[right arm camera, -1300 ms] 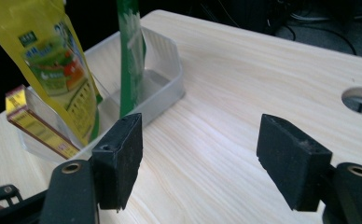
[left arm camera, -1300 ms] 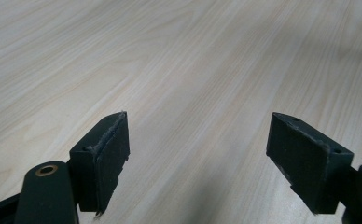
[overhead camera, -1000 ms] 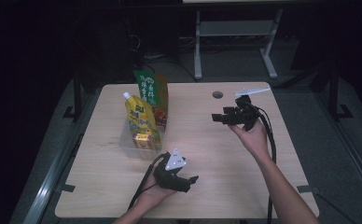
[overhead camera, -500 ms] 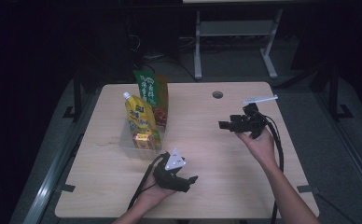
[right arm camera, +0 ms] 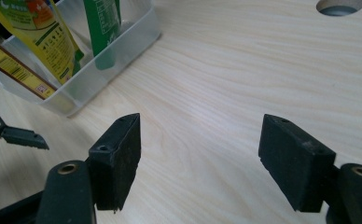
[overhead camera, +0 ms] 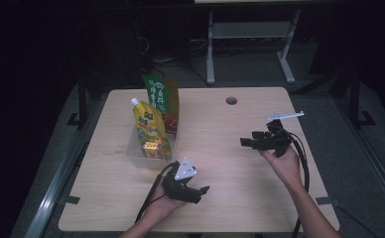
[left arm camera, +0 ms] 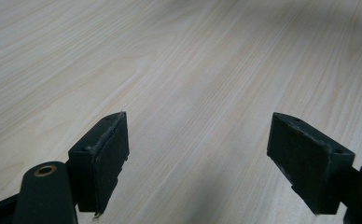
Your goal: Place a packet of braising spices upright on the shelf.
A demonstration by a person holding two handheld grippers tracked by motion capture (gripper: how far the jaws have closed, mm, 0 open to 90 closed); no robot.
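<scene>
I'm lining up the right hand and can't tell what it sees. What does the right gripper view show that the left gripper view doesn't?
Right gripper view: the clear plastic bin holding a yellow spouted pouch and a green carton, the round hole in the tabletop, and the left gripper at the left edge. Left gripper view: nothing extra, its own open jaws over bare wood. Both: the pale wooden table between open black jaws.
</scene>
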